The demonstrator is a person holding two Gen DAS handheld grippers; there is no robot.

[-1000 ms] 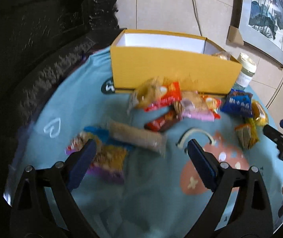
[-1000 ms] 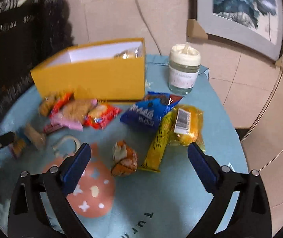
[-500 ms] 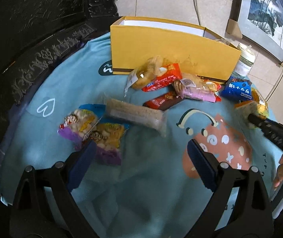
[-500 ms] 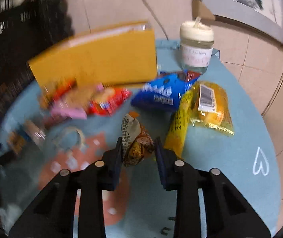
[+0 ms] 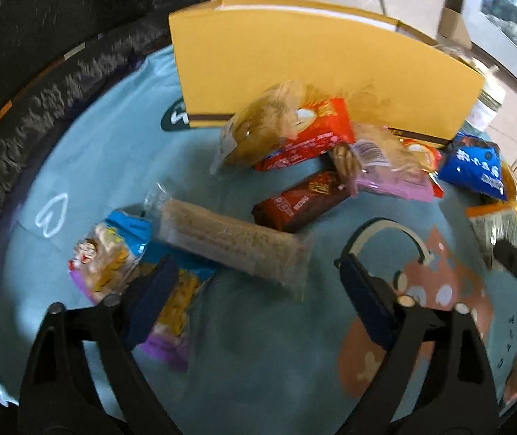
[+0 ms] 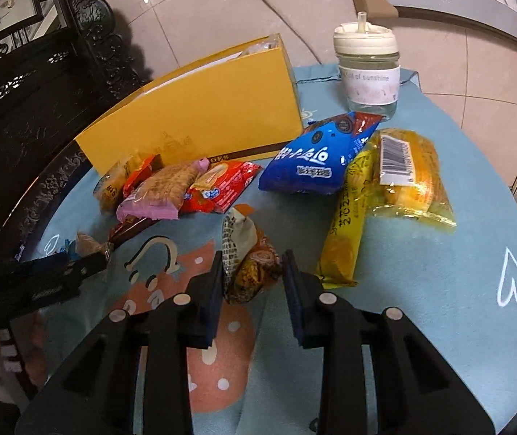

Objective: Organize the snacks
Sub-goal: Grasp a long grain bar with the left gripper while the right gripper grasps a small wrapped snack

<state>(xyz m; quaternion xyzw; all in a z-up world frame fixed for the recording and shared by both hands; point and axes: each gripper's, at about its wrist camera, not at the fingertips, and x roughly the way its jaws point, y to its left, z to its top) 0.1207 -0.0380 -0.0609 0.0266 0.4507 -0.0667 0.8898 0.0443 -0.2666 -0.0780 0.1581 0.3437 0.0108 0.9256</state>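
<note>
**Right gripper clamped on a small snack; left gripper wide over the near-left packets**

Left wrist view, left to right: the left gripper (image 5: 254, 275) hangs over the blue tablecloth (image 5: 106, 152) with its jaws wide, though they have just been closing a little, and nothing is pressed between them. Its left finger (image 5: 149, 297) overlaps the cartoon-printed snack bag (image 5: 109, 257), at about 9 o'clock from the gap. The clear-wrapped oat bar (image 5: 229, 239) lies slantwise at 12 o'clock, its right end reaching into the gap without touching either pad. Beyond it, at 1 o'clock, lies the dark red bar (image 5: 298, 203), then a heap of packets against the yellow box (image 5: 312, 69).

Right wrist view, left to right: the pink-ended biscuit packet (image 6: 164, 195) and the red packet (image 6: 222, 185) lie at 10 and 11 o'clock in front of the box. The right gripper (image 6: 253, 282) is narrow, both pads pressing the sides of the small brown-and-orange snack packet (image 6: 247, 261), which stands up between the fingers and sticks out past their tips. The blue bag (image 6: 312, 159) lies at 12 o'clock, the yellow stick packet (image 6: 345, 224) just right of the right finger at 1 o'clock, the clear yellow cake bag (image 6: 410, 177) beyond it, and the lidded jar (image 6: 367, 72) behind.
</note>
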